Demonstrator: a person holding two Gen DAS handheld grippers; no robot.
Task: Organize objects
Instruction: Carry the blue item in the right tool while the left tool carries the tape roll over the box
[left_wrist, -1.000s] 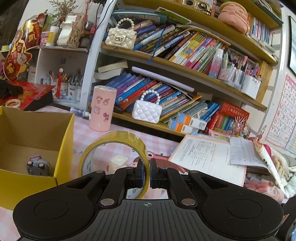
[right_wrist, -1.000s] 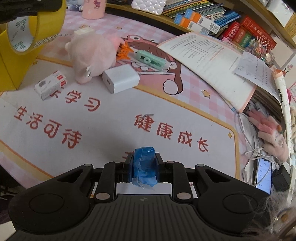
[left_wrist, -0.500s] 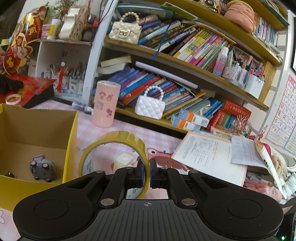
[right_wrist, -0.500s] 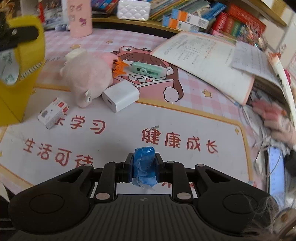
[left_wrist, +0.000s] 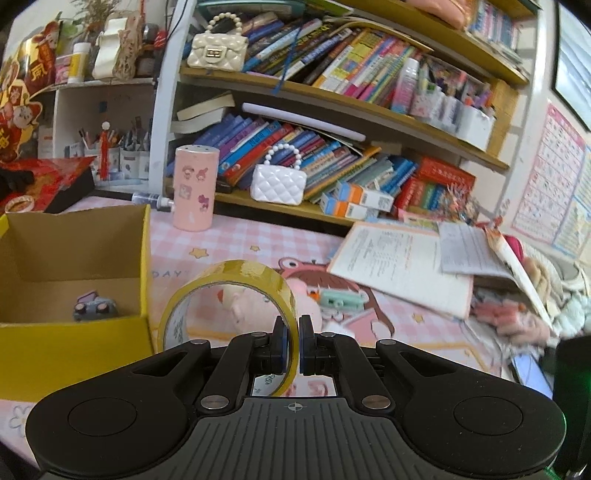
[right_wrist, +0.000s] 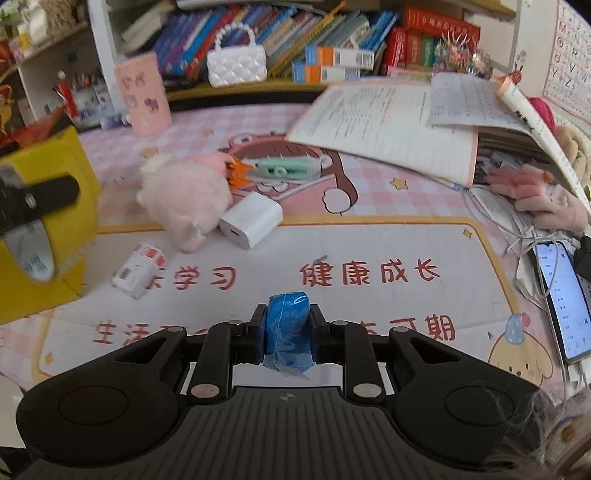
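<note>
My left gripper (left_wrist: 291, 345) is shut on the wall of a yellow tape roll (left_wrist: 236, 273), held upright above the mat just right of the open yellow box (left_wrist: 74, 332). A small grey toy car (left_wrist: 92, 306) lies inside that box. In the right wrist view the same tape roll (right_wrist: 55, 206) hangs at the far left by the box. My right gripper (right_wrist: 288, 332) is shut on a crumpled blue plastic bundle (right_wrist: 288, 325) above the printed mat. A pink plush (right_wrist: 184, 199), a white charger (right_wrist: 251, 219), a small white-and-red packet (right_wrist: 138, 269) and a mint green stapler-like item (right_wrist: 286, 168) lie on the mat.
A pink cylinder cup (left_wrist: 194, 188) and a white quilted purse (left_wrist: 279, 182) stand by the crowded bookshelf (left_wrist: 332, 122). Open workbooks (right_wrist: 388, 129) cover the right side. A phone (right_wrist: 561, 295) with cables lies at the right edge.
Both views have swung: the left gripper with the tape moved right and tilted down, showing more mat. The right gripper rolled and rose, so the shelf and cup came into its view.
</note>
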